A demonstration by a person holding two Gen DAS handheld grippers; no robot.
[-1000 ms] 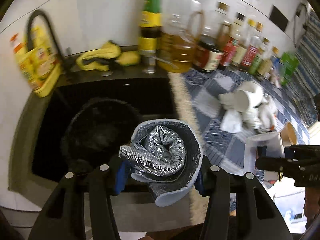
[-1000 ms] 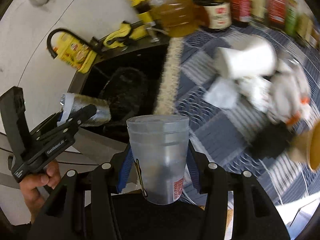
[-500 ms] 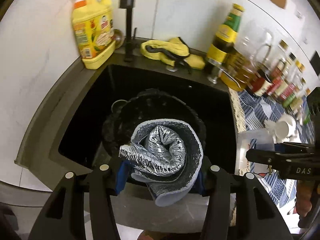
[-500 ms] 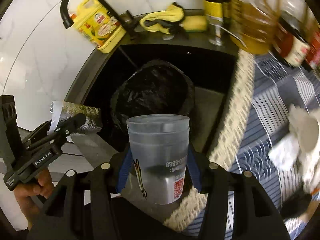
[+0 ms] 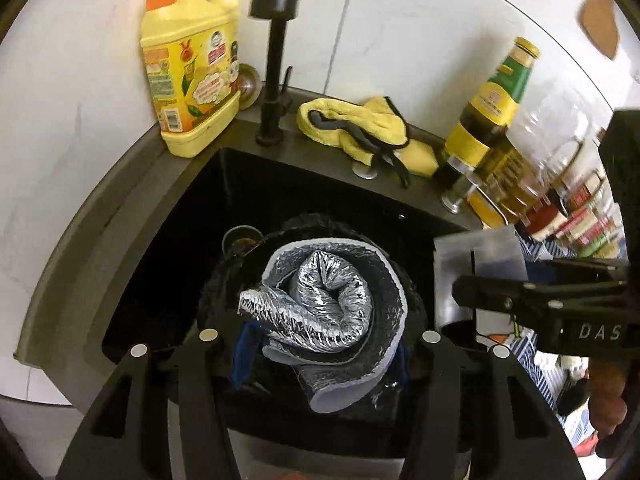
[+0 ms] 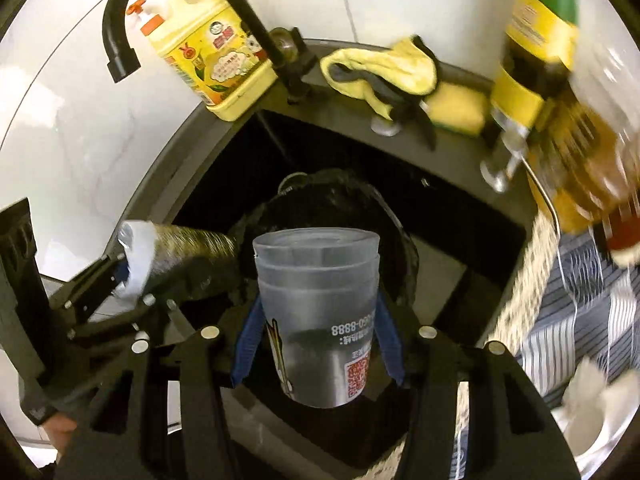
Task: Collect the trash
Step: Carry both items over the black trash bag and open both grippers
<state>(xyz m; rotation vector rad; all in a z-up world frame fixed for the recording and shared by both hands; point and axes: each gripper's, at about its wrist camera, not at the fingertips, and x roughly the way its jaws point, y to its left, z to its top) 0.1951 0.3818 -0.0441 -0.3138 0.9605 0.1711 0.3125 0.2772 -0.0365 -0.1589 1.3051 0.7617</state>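
Note:
My left gripper (image 5: 320, 356) is shut on a rolled silver foil insulation bag (image 5: 324, 312) and holds it over the black bin bag (image 5: 212, 292) in the dark sink (image 5: 168, 264). My right gripper (image 6: 316, 344) is shut on a stack of clear plastic cups (image 6: 320, 308), held above the same bin bag (image 6: 340, 204). The cups also show at the right of the left wrist view (image 5: 476, 268). The foil roll also shows at the left of the right wrist view (image 6: 180, 248).
A yellow dish soap bottle (image 5: 188, 64), a black faucet (image 5: 276, 56) and a yellow cloth (image 5: 360, 128) stand behind the sink. Oil and sauce bottles (image 5: 492, 116) line the right. White crumpled trash (image 6: 592, 392) lies on the blue patterned counter mat (image 6: 580, 312).
Both grippers have swung left from the counter to above the sink and closer to the bin bag, each still holding its item.

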